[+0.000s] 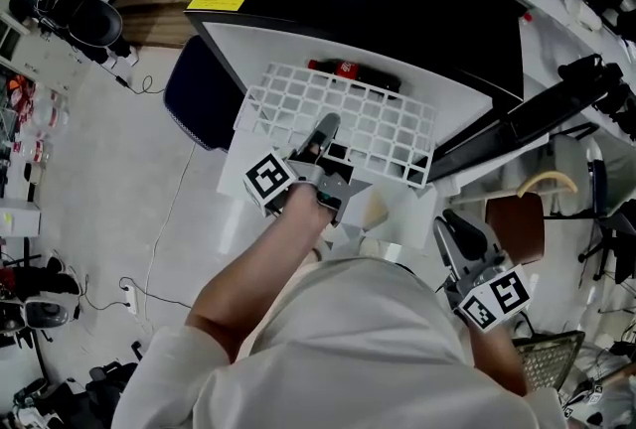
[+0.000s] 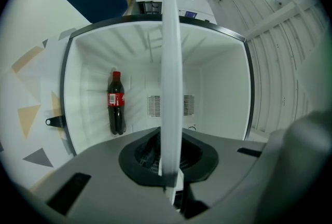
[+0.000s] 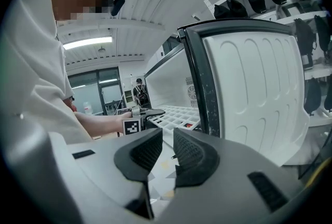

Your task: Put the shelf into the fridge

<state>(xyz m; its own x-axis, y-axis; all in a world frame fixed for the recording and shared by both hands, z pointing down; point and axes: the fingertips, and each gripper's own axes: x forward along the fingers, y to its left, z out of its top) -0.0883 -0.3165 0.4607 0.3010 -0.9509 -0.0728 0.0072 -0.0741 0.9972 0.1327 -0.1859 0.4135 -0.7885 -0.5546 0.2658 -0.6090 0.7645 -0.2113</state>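
White wire shelf [image 1: 363,124] held at the open front of the fridge [image 1: 397,10].
Left claw [image 2: 169,168] is clamped on the shelf's near edge; right claw [image 3: 167,151] is slightly apart, empty, beside the fridge door [image 3: 254,93].

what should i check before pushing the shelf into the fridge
1. Left gripper clamped on the shelf edge: ok.
2. Fridge door open: ok.
3. Shelf lined up with its slot in the fridge: cannot tell.
4. Bottle inside, clear of the shelf: ok, it sits apart to one side.
5. Right gripper free to help: ok, jaws slightly apart, nothing between them.
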